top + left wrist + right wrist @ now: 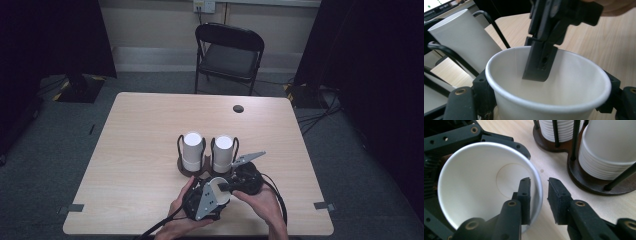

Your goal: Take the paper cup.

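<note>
My left gripper (207, 197) is shut on a single white paper cup (218, 191) near the table's front edge. In the left gripper view its jaws press both sides of the cup (579, 85) just under the rim. My right gripper (226, 186) comes in from the right and stands open astride the cup's rim. In the right gripper view one finger (524, 195) is inside the cup (474, 177), the other finger (557, 197) is outside, with a gap to the wall. Behind stand two upside-down cup stacks (192, 150) (223, 152) in a dark wire-post holder (586, 182).
The light wooden table (145, 125) has a small round hole (238, 108) at the back right. A black folding chair (229, 55) stands beyond the far edge. The holder sits right behind both hands.
</note>
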`<action>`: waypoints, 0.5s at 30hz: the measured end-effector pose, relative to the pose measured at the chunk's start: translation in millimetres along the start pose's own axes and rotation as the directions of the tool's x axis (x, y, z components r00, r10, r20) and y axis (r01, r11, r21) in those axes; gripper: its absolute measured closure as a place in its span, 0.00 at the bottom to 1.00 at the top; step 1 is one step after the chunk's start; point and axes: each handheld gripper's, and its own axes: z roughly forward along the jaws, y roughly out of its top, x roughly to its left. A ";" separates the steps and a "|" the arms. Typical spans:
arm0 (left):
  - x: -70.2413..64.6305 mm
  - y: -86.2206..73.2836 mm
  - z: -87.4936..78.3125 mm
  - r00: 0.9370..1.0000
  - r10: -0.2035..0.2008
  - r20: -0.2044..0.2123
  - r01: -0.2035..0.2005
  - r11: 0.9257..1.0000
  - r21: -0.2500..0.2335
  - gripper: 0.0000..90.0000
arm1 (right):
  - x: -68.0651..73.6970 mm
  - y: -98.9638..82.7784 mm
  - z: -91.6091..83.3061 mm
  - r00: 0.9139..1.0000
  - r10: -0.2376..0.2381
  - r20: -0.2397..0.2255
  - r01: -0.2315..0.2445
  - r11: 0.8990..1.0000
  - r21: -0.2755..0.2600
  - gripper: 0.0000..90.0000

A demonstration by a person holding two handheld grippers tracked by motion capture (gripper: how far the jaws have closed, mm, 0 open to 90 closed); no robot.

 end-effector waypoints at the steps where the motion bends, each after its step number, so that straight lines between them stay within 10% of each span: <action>1: 0.8 -0.5 -0.1 1.000 -0.022 0.003 0.022 1.000 -0.013 0.26 | 0.3 -0.9 -1.3 1.000 -0.003 -0.004 0.003 1.000 -0.014 0.78; 15: 7.2 -5.8 -5.5 0.992 -0.124 -0.010 0.124 0.992 -0.030 0.26 | 4.7 -8.2 -7.9 1.000 -0.007 -0.005 0.006 0.989 -0.147 0.77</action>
